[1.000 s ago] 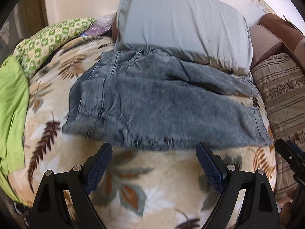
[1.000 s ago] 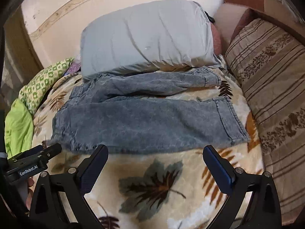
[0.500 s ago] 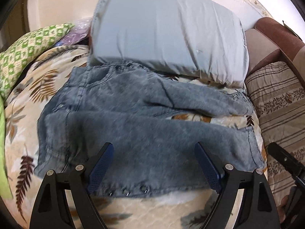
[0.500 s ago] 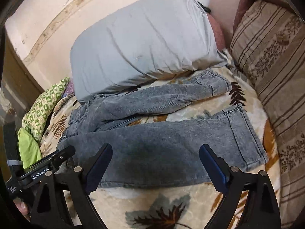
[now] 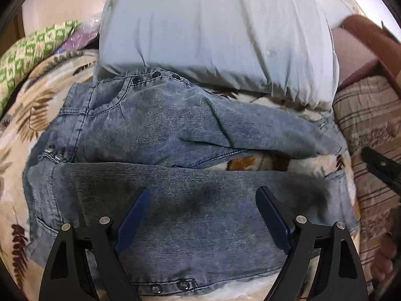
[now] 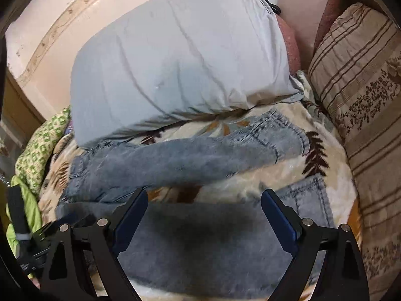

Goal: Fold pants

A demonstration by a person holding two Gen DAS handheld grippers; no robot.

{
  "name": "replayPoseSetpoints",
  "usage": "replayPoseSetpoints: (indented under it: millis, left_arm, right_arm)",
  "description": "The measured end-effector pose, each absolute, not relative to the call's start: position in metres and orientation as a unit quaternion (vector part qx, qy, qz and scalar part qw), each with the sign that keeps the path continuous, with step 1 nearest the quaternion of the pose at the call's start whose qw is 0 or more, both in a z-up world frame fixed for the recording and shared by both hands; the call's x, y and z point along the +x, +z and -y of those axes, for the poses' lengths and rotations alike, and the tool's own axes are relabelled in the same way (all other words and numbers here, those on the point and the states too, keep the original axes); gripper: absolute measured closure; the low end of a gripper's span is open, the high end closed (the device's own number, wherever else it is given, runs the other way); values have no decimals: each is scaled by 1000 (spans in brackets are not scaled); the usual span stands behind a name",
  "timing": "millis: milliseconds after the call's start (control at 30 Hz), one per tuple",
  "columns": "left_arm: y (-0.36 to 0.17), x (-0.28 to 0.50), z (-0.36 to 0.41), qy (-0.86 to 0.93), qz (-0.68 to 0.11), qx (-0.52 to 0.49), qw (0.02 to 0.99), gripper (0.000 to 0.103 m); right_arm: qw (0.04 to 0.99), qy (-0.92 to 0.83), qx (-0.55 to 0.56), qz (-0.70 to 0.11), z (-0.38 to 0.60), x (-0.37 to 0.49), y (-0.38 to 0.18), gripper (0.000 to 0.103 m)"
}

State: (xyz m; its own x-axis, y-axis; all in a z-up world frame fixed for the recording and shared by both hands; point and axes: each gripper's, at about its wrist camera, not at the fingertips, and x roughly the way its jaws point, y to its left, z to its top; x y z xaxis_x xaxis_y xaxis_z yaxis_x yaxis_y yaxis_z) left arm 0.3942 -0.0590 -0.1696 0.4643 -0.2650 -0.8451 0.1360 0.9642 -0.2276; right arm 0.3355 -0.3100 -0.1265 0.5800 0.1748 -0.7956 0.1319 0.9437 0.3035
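My jaws gape over the jeans point(image 5: 175, 135) on the leaf-print blanket point(image 6: 295, 175); a grey pillow point(image 5: 213, 30) crowds the waistband, a striped cushion point(image 6: 363, 87) flanks the hems.

Faded blue denim pants point(image 5: 175, 135) lie unfolded, legs apart.

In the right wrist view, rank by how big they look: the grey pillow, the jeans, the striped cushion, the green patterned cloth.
1. Grey pillow and jeans: too alike to rank; the jeans lie nearer the camera and are partly hidden.
2. Striped cushion, cut off at the edge.
3. Green patterned cloth, clearly smallest.
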Motion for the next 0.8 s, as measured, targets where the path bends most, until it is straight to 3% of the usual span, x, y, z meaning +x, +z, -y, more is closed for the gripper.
replayPoseSetpoints:
  millis: [167, 333, 567, 600, 633, 667, 800]
  left_arm:
    - [-169, 400, 53, -127, -502, -81, 852, 17]
    - [-175, 397, 46, -138, -508, -90, 845, 17]
    - [-181, 399, 54, -147, -513, -89, 841, 17]
    - [-180, 401, 56, -148, -513, -88, 841, 17]
    - [-180, 401, 57, -149, -512, -87, 841, 17]
    - [-180, 401, 57, -149, -512, -88, 841, 17]
    - [-179, 400, 58, -151, -513, -89, 840, 17]
  right_arm:
    - [864, -14, 154, -479, 341, 381, -145, 11]
    - [846, -43, 159, -508, 380, 435, -169, 21]
    - [819, -73, 167, -544, 416, 494, -210, 22]
    - [813, -61, 171, -553, 416, 499, -217, 26]
    - [810, -59, 171, -558, 415, 501, -221, 47]
    - [809, -69, 165, -559, 415, 500, -223, 58]
    - [810, -67, 152, -562, 413, 487, -217, 83]
